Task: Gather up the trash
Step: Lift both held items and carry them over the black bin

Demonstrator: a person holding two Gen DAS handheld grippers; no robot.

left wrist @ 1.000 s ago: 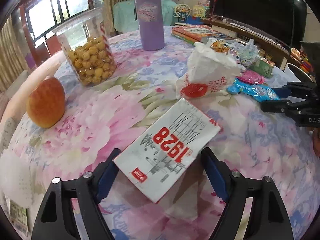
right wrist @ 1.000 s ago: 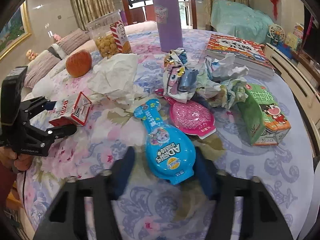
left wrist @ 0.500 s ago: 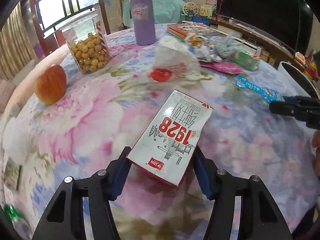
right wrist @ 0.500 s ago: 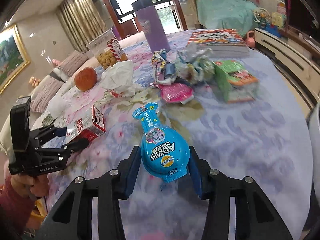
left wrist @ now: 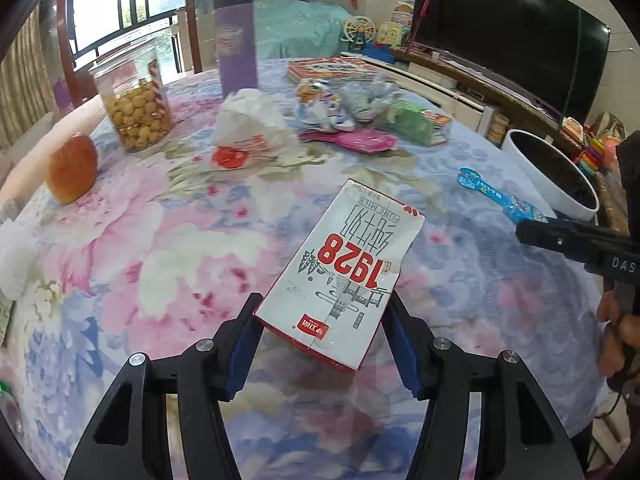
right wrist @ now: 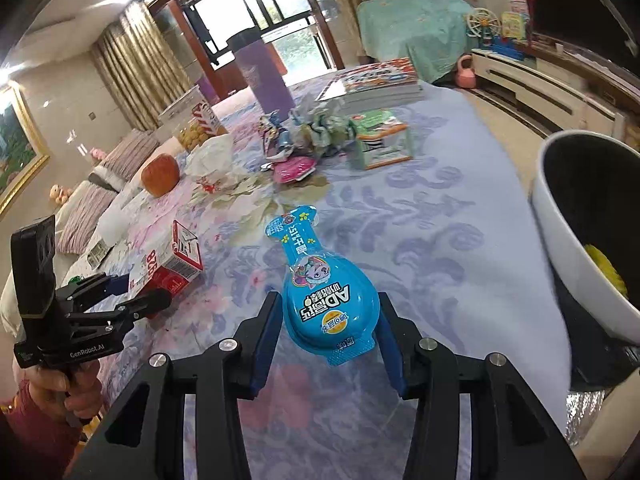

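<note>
Between the right claw's 2 fingers sits the blue packet, pinched, pointing straight ahead. The bin is close on its right. The left claw pinches the milk box, farther from the bin.

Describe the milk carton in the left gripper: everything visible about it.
The milk carton is a white paperboard box with red edges, a big red "1928", grey artwork and "PURE MILK" print. It looks slightly dented. The left gripper pinches its near end between blue pads, so it juts forward, tilted, above the floral tablecloth. Nothing else touches it.
</note>
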